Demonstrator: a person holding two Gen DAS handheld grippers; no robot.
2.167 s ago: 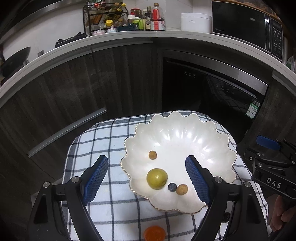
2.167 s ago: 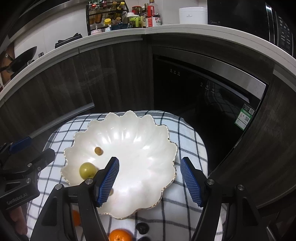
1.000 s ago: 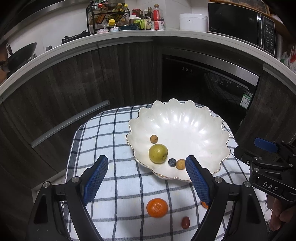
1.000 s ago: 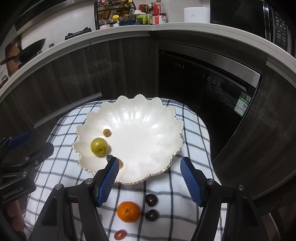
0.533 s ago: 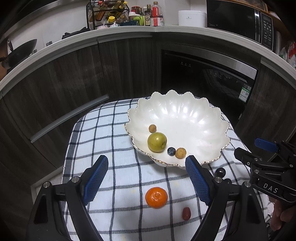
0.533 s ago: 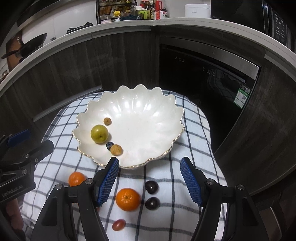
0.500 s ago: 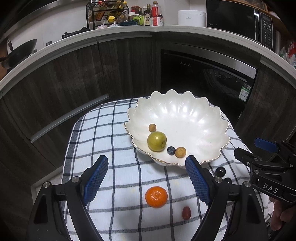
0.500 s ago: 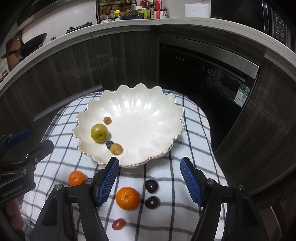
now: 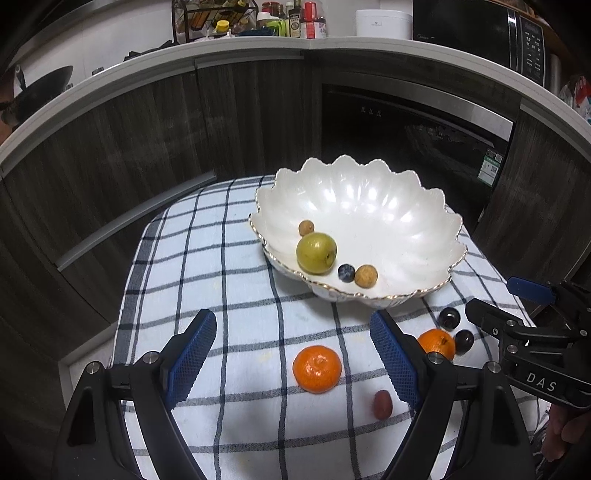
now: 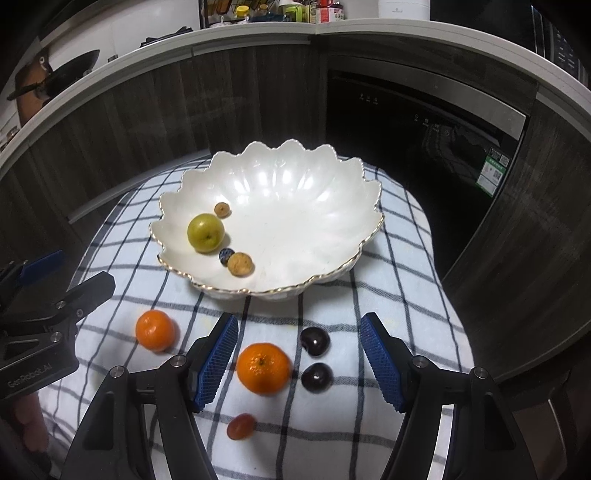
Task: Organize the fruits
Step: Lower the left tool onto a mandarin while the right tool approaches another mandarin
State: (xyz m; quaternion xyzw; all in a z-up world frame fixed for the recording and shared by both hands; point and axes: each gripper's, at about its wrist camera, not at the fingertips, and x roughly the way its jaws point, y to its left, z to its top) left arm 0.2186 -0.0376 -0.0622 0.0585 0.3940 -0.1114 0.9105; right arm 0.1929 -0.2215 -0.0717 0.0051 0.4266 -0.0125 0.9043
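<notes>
A white scalloped bowl (image 9: 417,210) (image 10: 332,192) holds a green apple (image 9: 316,253) (image 10: 205,233), a blueberry (image 9: 346,273) (image 10: 226,255) and two small brown fruits (image 9: 366,276) (image 10: 240,263). On the checked cloth in front lie two tangerines (image 9: 317,368) (image 10: 263,367) (image 10: 155,329), two dark cherries (image 10: 314,341) (image 10: 316,377) and a red grape (image 9: 382,404) (image 10: 241,426). My left gripper (image 9: 293,356) is open and empty above one tangerine. My right gripper (image 10: 299,356) is open and empty above the other tangerine and the cherries.
The cloth (image 9: 207,280) covers a small table that drops off on all sides. Dark cabinets (image 9: 147,129) and a built-in oven (image 9: 406,125) stand behind. The counter top carries a spice rack (image 9: 214,18), bottles and a microwave (image 9: 480,33).
Both grippers have drawn back from the bowl toward the near edge, bringing the tangerines, cherries and grape on the cloth into view. Both stayed open and empty.
</notes>
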